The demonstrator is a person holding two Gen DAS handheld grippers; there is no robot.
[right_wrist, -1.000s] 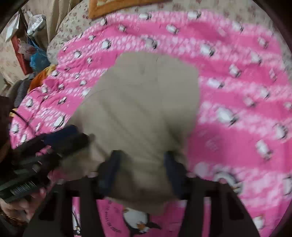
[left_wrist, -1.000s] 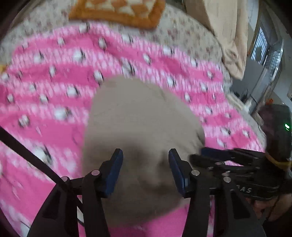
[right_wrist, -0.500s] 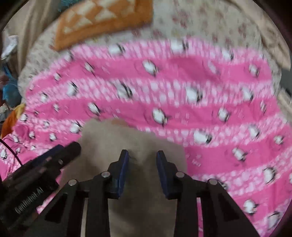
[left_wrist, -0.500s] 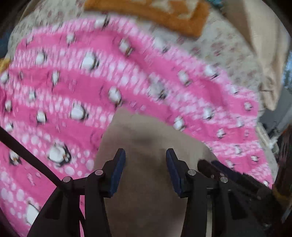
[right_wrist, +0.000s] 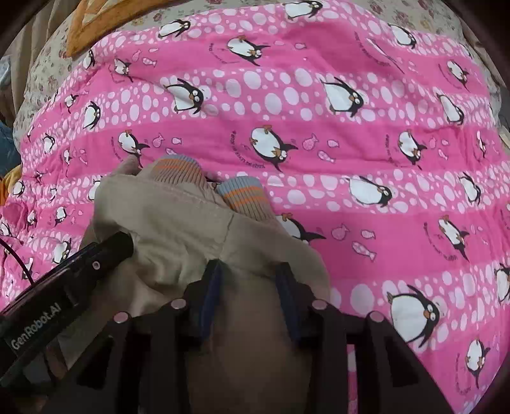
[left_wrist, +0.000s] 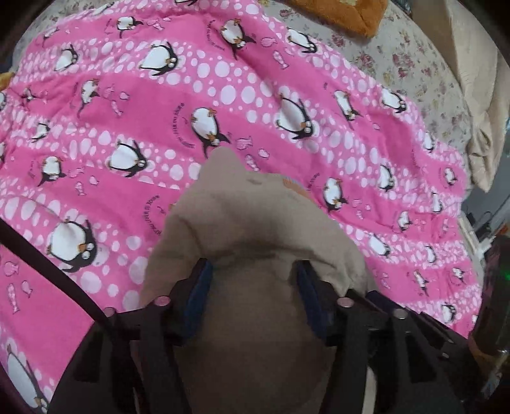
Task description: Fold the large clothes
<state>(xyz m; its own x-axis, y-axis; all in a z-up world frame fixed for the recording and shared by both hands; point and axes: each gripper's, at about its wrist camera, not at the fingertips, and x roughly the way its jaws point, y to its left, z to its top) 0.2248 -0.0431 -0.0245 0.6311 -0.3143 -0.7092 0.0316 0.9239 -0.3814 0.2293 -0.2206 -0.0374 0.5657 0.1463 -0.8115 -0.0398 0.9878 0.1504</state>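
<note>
Both grippers sit side by side over one beige garment (right_wrist: 178, 229) bunched into a thick bundle on the bed, on top of the pink penguin blanket (right_wrist: 350, 153). The left gripper (left_wrist: 253, 286) has its two blue-padded fingers set wide apart with a hump of the cloth filling the gap; whether they squeeze it or only straddle it I cannot tell. The right gripper (right_wrist: 247, 286) is a little narrower and looks the same, cloth swelling up between its jaws. Held like this, close together on the near edge, they seem placed to carry that edge as one piece so the fold stays even. Two striped knit cuffs (right_wrist: 242, 197), orange and grey-blue, poke out at the far side, so the sleeves are probably tucked in. One orange cushion (right_wrist: 92, 28) lies beyond the blanket.
</note>
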